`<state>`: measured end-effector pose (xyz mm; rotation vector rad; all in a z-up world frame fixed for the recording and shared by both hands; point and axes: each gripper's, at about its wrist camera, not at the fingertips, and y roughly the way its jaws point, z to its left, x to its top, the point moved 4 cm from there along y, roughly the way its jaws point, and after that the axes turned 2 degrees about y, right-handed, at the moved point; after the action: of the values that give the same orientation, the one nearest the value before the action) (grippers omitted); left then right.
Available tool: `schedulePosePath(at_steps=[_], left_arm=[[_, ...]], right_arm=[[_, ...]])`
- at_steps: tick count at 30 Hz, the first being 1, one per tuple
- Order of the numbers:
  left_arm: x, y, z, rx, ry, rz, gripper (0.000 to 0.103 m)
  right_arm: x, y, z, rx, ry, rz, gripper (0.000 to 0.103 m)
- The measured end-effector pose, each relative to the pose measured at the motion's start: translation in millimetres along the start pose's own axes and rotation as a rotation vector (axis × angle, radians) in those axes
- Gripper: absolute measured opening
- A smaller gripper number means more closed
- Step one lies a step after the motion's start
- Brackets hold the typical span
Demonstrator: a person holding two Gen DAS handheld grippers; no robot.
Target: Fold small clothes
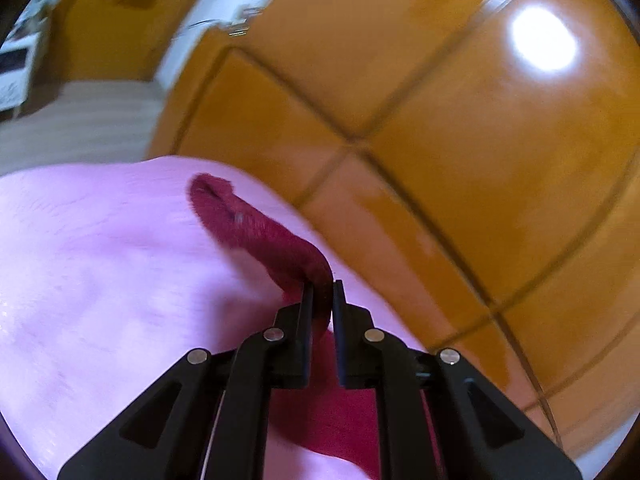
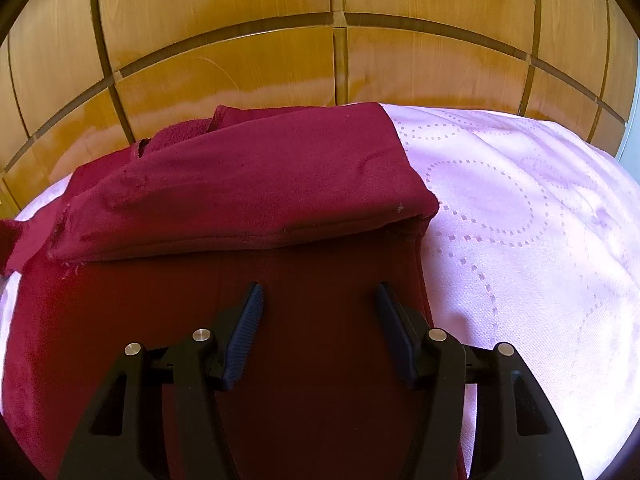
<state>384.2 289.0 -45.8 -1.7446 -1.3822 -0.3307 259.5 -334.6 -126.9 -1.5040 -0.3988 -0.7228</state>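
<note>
A dark red garment [image 2: 248, 184] lies on a pale pink patterned bedspread [image 2: 520, 220], its far part folded over toward me. My right gripper [image 2: 319, 294] is open and empty, just above the flat near part of the garment. My left gripper [image 1: 322, 290] is shut on a strip of the dark red garment [image 1: 256, 228] and holds it lifted above the pink bedspread [image 1: 100, 260]. The left wrist view is blurred by motion.
Orange-brown wooden wardrobe panels [image 2: 320, 52] stand right behind the bed. In the left wrist view the same wooden panels [image 1: 440, 120] fill the right side, with a pale floor [image 1: 80, 120] and white furniture [image 1: 16, 68] at the far left.
</note>
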Motion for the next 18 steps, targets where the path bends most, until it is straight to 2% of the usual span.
schedulePosePath(at_steps=[3, 8, 18], left_arm=[[-19, -3, -50, -0.088, 0.081, 0.023, 0.008], [-61, -5, -106, -0.176, 0.169, 0.084, 0.008], [-150, 11, -187, -0.26, 0.298, 0.2, 0.008]], right_arm=[[0, -1, -1, 0.005, 0.004, -0.002, 0.057], [0, -1, -2, 0.016, 0.015, -0.004, 0.058], [-1, -2, -4, 0.04, 0.037, -0.012, 0.057]])
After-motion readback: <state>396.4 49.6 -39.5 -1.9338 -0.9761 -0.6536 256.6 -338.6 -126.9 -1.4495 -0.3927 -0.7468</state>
